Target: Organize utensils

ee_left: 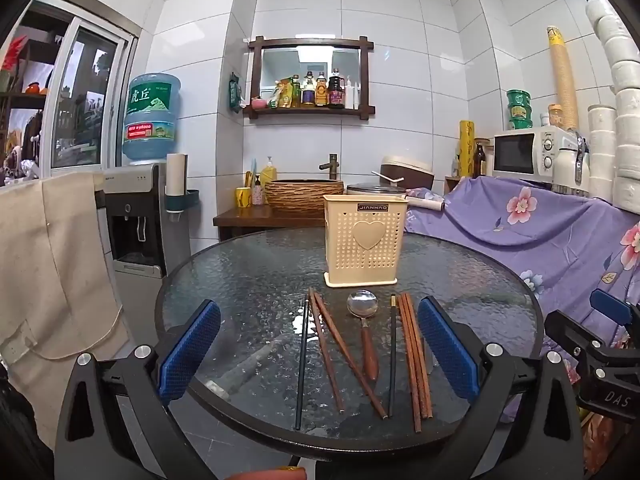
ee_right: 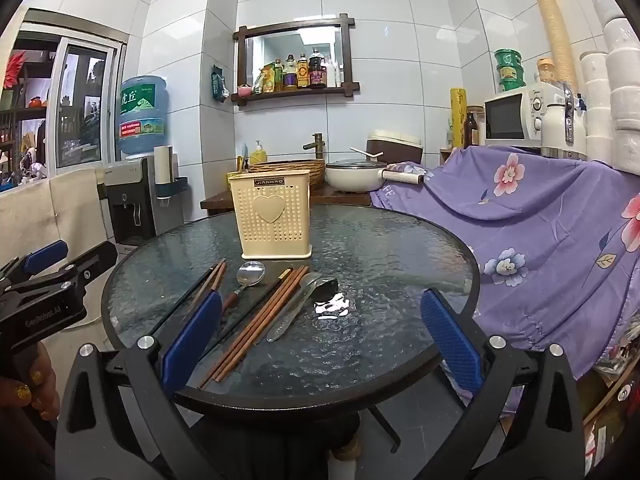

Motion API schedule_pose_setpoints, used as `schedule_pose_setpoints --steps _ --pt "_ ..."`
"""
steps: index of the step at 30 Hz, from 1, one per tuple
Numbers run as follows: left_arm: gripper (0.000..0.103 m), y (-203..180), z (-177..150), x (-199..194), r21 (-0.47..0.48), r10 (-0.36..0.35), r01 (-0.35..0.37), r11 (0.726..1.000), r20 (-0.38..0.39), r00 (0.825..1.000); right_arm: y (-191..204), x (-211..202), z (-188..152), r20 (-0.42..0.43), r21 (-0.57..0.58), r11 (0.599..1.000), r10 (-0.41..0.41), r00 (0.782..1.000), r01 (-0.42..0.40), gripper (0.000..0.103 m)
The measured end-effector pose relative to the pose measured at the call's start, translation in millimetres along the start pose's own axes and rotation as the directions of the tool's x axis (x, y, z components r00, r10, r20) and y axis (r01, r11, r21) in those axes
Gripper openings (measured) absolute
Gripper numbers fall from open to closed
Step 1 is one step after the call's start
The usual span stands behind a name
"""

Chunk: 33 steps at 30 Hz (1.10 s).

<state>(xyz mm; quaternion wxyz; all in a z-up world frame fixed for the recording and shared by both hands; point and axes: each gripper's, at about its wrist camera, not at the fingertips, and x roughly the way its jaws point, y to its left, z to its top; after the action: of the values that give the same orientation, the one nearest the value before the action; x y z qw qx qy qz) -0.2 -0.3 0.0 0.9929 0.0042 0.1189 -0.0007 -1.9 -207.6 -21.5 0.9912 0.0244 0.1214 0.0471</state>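
JIANHAO on utensil holder (ee_left: 365, 240); 虎丘 on water jug (ee_left: 151, 116).

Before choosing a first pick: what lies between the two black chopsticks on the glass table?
In the left wrist view, two brown wooden chopsticks and a wooden-handled metal spoon lie between the black chopsticks.

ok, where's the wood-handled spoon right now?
Flat on the glass table, just in front of the cream utensil holder: the wood-handled spoon lies mid-row between two sets of chopsticks in the left wrist view, bowl toward the holder.
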Motion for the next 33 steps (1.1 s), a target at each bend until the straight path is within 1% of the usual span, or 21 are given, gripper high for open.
schedule_pose_setpoints --steps 1,3,6,7,8,11,33 --pt "0.097 -0.4 -0.2 -0.5 0.004 0.004 -0.004 1.0 0.003 1.0 0.1 0.2 -0.1 -0.001 0.0 1.0 0.001 1.0 -0.001 0.098" --pt "0.097 0.6 0.3 1.9 -0.012 -0.008 0.008 1.0 -0.024 1.0 0.7 -0.4 -0.4 -0.003 -0.003 1.0 0.002 1.0 -0.002 0.098" --pt "0.097 1.1 -1.2 4.7 -0.013 -0.007 0.007 1.0 -0.025 1.0 1.2 -2.9 -0.8 -0.002 -0.008 1.0 0.0 1.0 0.0 0.098" --pt "0.097 0.2 -2.8 1.7 -0.01 -0.004 0.004 1.0 -0.011 1.0 1.2 -4.1 -1.0 -0.003 -0.008 1.0 0.0 1.0 0.0 0.098" --pt "0.097 0.2 -3.2 2.4 -0.011 -0.005 0.005 1.0 -0.011 1.0 1.7 2.6 -0.9 -0.011 -0.008 1.0 -0.002 1.0 0.002 0.098" --pt "0.097 1.6 -3.9 2.3 -0.009 -0.004 0.004 1.0 -0.006 1.0 1.1 1.2 -0.9 -0.014 -0.009 1.0 -0.002 1.0 0.001 0.098" --pt "0.097 -0.1 -4.3 3.1 -0.011 -0.003 0.003 1.0 -0.006 1.0 1.2 0.2 1.5 -0.023 -0.005 1.0 0.002 1.0 -0.002 0.098"
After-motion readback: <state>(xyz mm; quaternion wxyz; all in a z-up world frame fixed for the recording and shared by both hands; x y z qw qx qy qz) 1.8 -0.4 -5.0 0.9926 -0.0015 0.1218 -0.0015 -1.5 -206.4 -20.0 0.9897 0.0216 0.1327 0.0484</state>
